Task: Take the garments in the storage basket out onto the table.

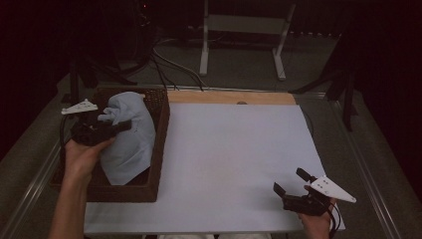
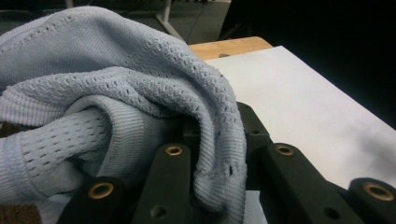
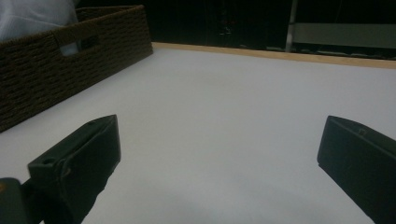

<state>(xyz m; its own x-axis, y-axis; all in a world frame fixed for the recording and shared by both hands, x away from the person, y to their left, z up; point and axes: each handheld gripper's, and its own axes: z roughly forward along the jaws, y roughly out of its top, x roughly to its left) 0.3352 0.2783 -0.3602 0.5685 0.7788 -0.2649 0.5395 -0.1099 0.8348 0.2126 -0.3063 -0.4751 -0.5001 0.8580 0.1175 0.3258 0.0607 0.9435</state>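
Note:
A pale blue knitted garment [image 1: 128,137] rises out of a dark woven basket [image 1: 159,144] at the left of the table. My left gripper [image 1: 115,124] is shut on a fold of the garment [image 2: 140,116], which drapes over its black jaws and hides the tips. The cloth hangs from the grip down into the basket. At the table's near right corner, my right gripper [image 1: 289,180] rests low over the white surface, open, with bare table between its two jaws [image 3: 219,154].
A white sheet [image 1: 234,159] covers the table, with a wooden strip [image 1: 231,97] along its far edge. The basket wall [image 3: 56,70] stands to the left of my right gripper. Metal stand legs [image 1: 241,45] and cables lie on the floor beyond the table.

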